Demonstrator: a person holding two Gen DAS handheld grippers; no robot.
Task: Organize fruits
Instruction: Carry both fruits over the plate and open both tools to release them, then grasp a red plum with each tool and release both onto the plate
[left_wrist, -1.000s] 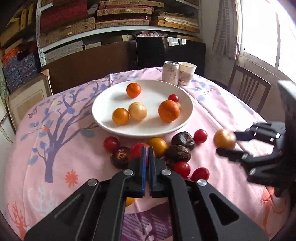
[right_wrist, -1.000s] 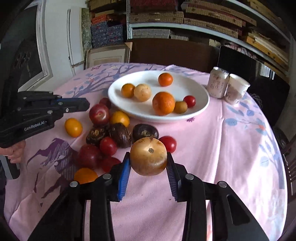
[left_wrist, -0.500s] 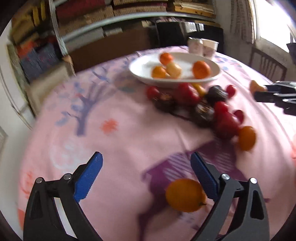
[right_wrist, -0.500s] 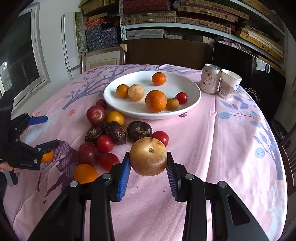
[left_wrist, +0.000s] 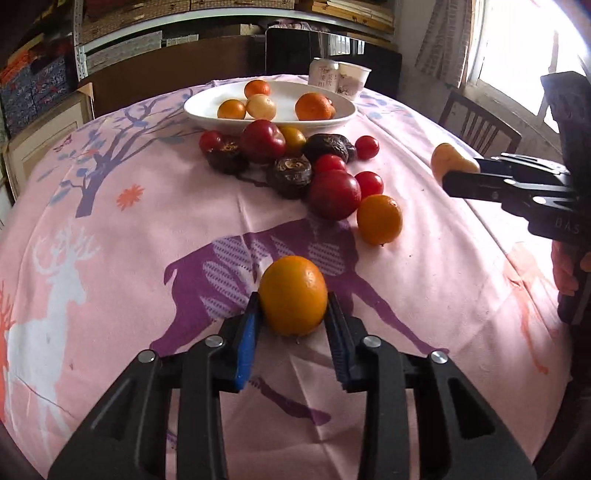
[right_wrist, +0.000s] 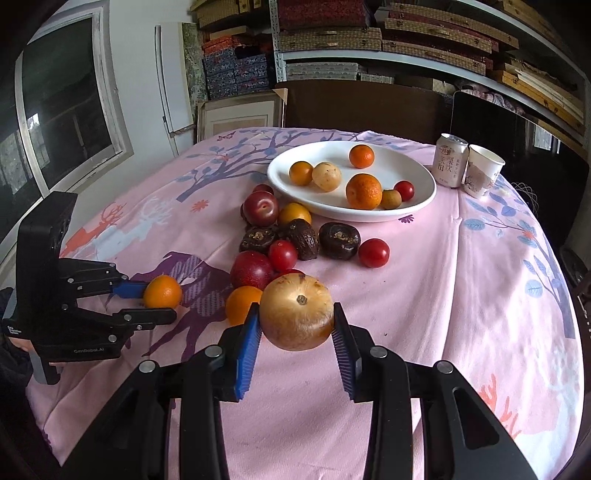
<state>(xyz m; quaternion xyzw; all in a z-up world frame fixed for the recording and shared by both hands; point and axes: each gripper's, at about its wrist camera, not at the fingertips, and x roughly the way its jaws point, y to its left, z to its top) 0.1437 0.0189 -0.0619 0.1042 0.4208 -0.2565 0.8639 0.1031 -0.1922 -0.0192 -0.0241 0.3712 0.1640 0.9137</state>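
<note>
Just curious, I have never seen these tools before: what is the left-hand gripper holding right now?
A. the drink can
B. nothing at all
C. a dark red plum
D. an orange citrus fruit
D: the left gripper has its blue pads closed on both sides of an orange citrus fruit, low over the pink tablecloth, while the right gripper holds a tan round fruit.

My left matte-black plastic two-finger gripper (left_wrist: 293, 321) has blue ribbed fingers (left_wrist: 246, 341) and round silver screws; white "GenRobot.AI" lettering marks its body. My right matte-black plastic gripper (right_wrist: 297, 334) matches it. Bare skin shows behind each handle.
</note>
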